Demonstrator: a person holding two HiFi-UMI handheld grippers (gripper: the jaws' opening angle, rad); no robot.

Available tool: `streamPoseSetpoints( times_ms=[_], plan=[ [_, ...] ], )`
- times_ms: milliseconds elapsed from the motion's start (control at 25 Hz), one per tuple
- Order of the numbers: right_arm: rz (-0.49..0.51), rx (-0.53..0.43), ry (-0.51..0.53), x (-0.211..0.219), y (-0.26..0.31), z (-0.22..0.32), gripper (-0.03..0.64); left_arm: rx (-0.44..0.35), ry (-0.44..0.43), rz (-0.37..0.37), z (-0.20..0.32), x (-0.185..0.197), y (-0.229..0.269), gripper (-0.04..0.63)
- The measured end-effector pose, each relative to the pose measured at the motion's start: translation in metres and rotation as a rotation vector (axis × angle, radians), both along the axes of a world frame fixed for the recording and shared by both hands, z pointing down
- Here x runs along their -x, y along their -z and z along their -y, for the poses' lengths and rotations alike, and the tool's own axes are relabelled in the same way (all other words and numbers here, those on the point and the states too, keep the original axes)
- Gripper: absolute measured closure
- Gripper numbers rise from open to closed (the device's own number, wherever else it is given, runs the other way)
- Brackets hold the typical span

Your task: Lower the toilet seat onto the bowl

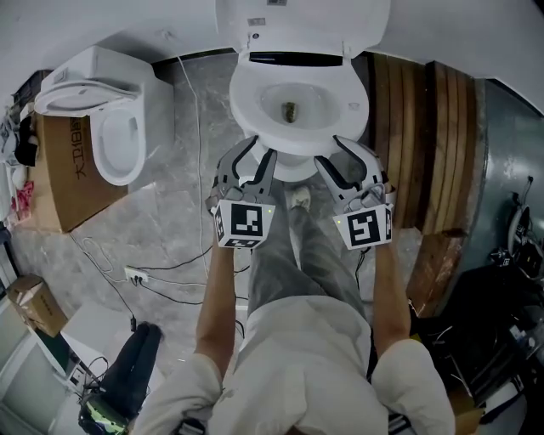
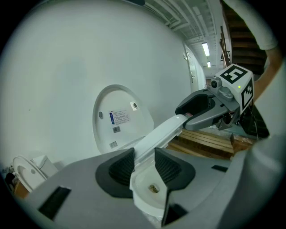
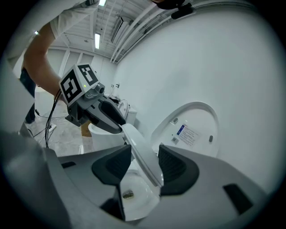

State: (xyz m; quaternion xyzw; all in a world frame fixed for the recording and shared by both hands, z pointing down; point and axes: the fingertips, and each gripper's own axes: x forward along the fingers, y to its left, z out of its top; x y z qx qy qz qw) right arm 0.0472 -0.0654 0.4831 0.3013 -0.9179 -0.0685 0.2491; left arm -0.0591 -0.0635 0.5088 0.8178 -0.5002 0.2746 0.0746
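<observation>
The white toilet [image 1: 293, 161] stands straight ahead with its lid [image 1: 297, 21] upright against the wall. Its seat [image 1: 348, 110] hangs tilted over the bowl, front edge held up. My left gripper [image 1: 257, 151] is at the seat's front left and my right gripper [image 1: 333, 153] at its front right. In the left gripper view the seat rim [image 2: 161, 134] runs between my jaws [image 2: 144, 167], both pads against it, across to the right gripper [image 2: 196, 109]. In the right gripper view the rim [image 3: 140, 152] sits between those jaws [image 3: 145, 165]; the left gripper [image 3: 107, 114] clamps its far end.
A second toilet [image 1: 110, 127] stands at the left beside a cardboard box [image 1: 72, 170]. Wooden planks [image 1: 416, 127] lean at the right of the bowl. A power strip [image 1: 136, 276] and cables lie on the marble floor at lower left.
</observation>
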Motion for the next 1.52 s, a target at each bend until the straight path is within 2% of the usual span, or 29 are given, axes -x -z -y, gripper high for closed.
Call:
streamPoseSetpoints(
  times_ms=[200,440,880,1080,1520],
  plan=[
    [-0.019,0.025,0.024,-0.001,-0.013,-0.016,0.408,0.034,-0.014,0.016,-0.016,-0.002,-0.014,0.439],
    [0.005,0.068,0.019,-0.004,-0.033,-0.034,0.391,0.071,-0.03,0.031,-0.034,-0.004,-0.031,0.433],
    [-0.036,0.117,0.056,-0.006,-0.072,-0.069,0.382,0.144,-0.037,0.051,-0.066,-0.006,-0.07,0.417],
    [-0.015,0.182,0.066,-0.005,-0.089,-0.083,0.371,0.173,-0.035,0.061,-0.08,-0.006,-0.09,0.414],
    [-0.055,0.248,0.093,-0.007,-0.131,-0.107,0.368,0.227,-0.047,0.101,-0.104,-0.008,-0.132,0.408]
  ],
)
